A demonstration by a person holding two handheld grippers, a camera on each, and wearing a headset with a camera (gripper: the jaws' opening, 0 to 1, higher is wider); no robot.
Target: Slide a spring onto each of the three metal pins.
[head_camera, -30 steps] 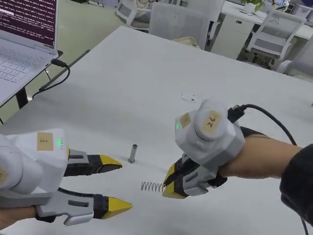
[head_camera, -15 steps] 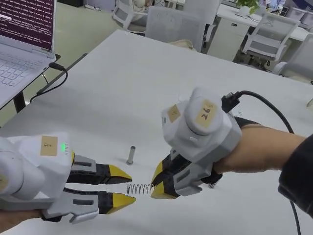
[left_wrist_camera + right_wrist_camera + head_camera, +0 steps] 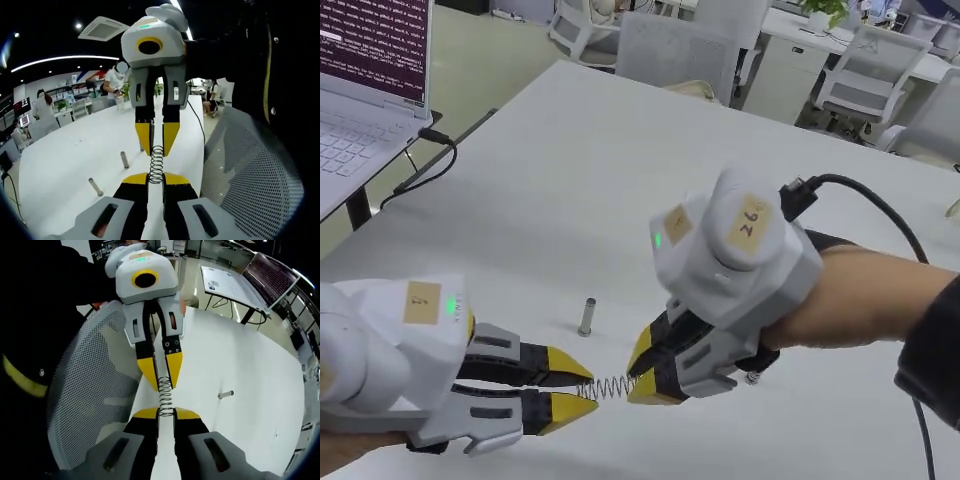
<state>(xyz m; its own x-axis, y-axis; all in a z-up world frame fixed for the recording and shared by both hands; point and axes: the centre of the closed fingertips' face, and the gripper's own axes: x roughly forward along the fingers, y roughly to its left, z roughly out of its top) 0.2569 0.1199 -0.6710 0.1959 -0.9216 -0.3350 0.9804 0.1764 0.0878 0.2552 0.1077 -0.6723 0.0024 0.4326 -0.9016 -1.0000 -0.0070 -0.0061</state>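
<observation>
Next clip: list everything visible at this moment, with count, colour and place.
spring: one, silver, spanning between the two grippers.
metal pins: two clearly seen, silver, upright on the table.
table: one, white.
laptop: one, pale, screen lit, upper left of the head view.
cable: one, black, beside the laptop.
office chairs: several, white and grey, behind the table.
mesh chair back: one, grey, beside the table.
people: at least two, far background.
left gripper: white, black, yellow tips, closed on one spring end.
right gripper: same colours, closed on the other end.
forearm: one, dark sleeve, right.
</observation>
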